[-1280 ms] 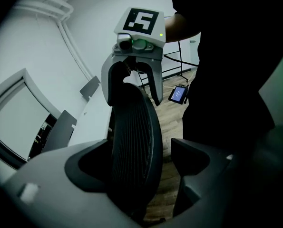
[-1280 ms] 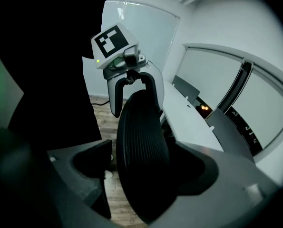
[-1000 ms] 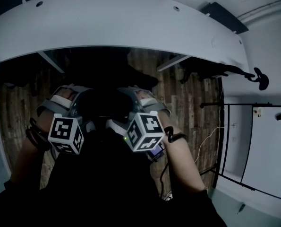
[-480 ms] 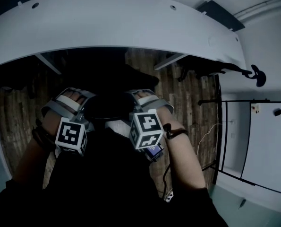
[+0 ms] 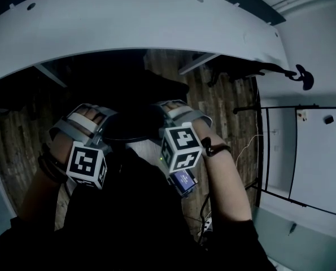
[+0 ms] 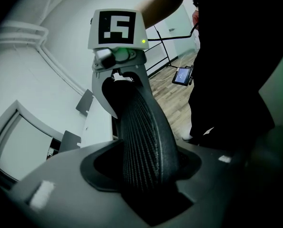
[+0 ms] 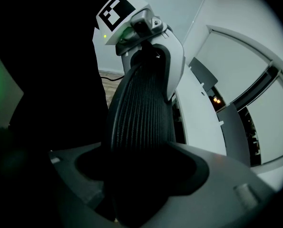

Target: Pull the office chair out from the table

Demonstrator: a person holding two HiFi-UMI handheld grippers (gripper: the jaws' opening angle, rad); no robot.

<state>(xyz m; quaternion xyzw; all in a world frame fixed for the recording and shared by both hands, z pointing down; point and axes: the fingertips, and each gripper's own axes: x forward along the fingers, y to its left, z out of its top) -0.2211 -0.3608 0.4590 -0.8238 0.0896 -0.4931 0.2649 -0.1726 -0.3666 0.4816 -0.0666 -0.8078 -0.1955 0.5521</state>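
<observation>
Left tool (image 5: 101,126) and right tool (image 5: 163,118), jaws having just been closing, are clamping the chair back (image 5: 131,127) along its top edge. It is sitting near the bench's (image 5: 128,27) curved edge, with bare floor (image 5: 224,114) showing alongside.

Right claw (image 7: 140,177), just closing, grips the chair's mesh backrest (image 7: 141,110).

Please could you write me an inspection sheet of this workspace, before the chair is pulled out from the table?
Surface: white curved table.
Job's things: dark chair backrest, close to the table edge.
Clutter: nothing seen.
Grippers: left claw and right claw have just been closing; each clamps the backrest's top edge.
Cables: thin cable on the floor, at right.
Surroundings: wooden floor; framed white board at right.
</observation>
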